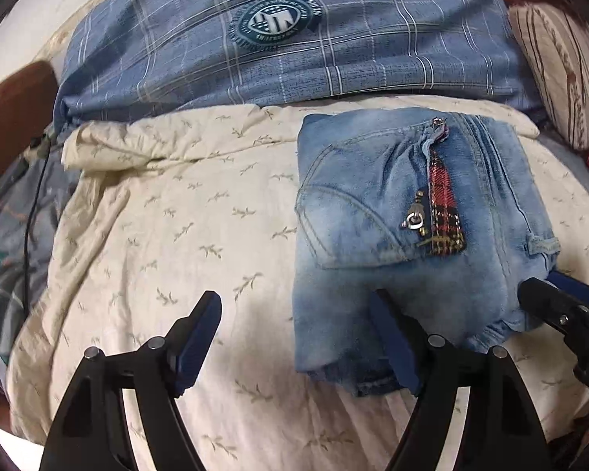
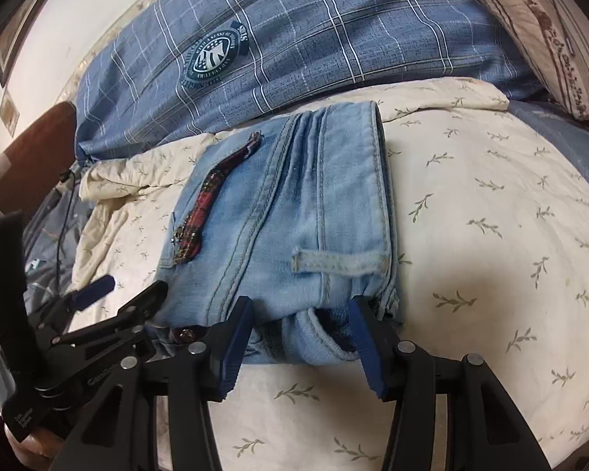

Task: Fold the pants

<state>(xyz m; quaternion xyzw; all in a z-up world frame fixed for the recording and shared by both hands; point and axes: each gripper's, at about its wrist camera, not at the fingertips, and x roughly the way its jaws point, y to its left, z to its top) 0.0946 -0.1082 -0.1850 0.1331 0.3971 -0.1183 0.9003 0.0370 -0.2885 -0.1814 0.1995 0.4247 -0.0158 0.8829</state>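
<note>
Light blue jeans (image 1: 404, 204) lie folded into a compact bundle on the cream leaf-print sheet (image 1: 184, 212), with a red plaid zip trim on top. My left gripper (image 1: 294, 310) stands wide open at the bundle's near left corner. One pad (image 1: 392, 337) overlaps the denim edge and the other is over bare sheet. In the right wrist view the jeans (image 2: 294, 212) reach down to my right gripper (image 2: 300, 314). Its blue pads press on the bunched near end of the denim. The left gripper (image 2: 125, 288) shows beside it, and the right gripper (image 1: 546, 282) shows at the bundle's near right corner.
A blue plaid pillow (image 1: 294, 39) with a round crest lies behind the jeans. A striped cushion (image 1: 561, 62) sits at the far right. A dark cable (image 1: 31, 212) runs down the left side over grey bedding. Bare sheet stretches left of the jeans.
</note>
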